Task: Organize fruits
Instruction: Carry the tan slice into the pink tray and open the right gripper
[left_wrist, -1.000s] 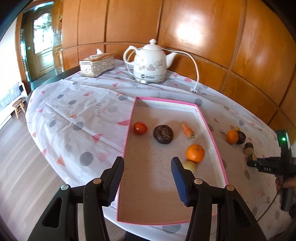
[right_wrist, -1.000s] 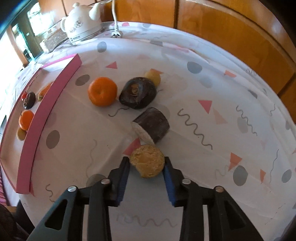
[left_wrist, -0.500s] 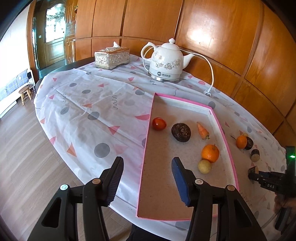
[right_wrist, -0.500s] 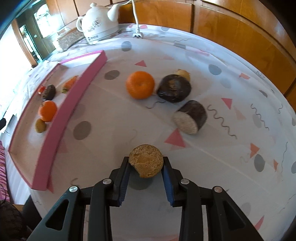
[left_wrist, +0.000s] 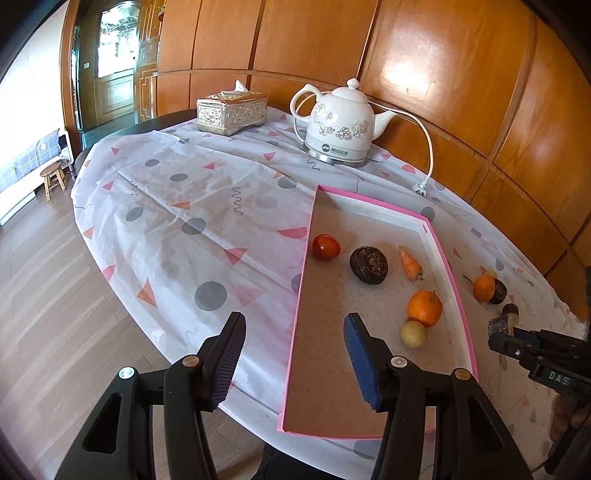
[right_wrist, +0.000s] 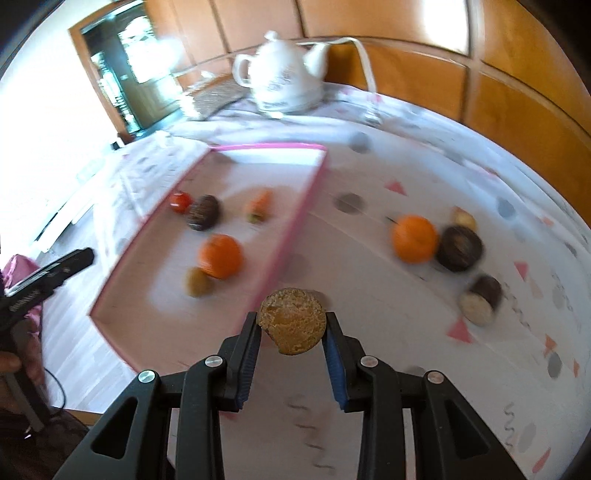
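Right gripper (right_wrist: 291, 332): clamped on a brown cut fruit piece (right_wrist: 291, 320), rough round cut face toward the camera, held above the pink tray's (right_wrist: 295, 236) near rim.
Left gripper (left_wrist: 293, 354): jaws spread wide, nothing between them, over the tray's left edge.
Tray contents: tomato (left_wrist: 326, 247), carrot (left_wrist: 410, 263) lying lengthwise, orange (left_wrist: 424, 308).

White kettle (left_wrist: 341, 123) beside silver tissue box (left_wrist: 231, 110) — both on patterned tablecloth (left_wrist: 192, 221).

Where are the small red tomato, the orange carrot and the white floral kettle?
small red tomato (left_wrist: 326, 247), left wrist view, middle of its skin
orange carrot (left_wrist: 409, 263), left wrist view, its body
white floral kettle (left_wrist: 341, 127), left wrist view, its belly
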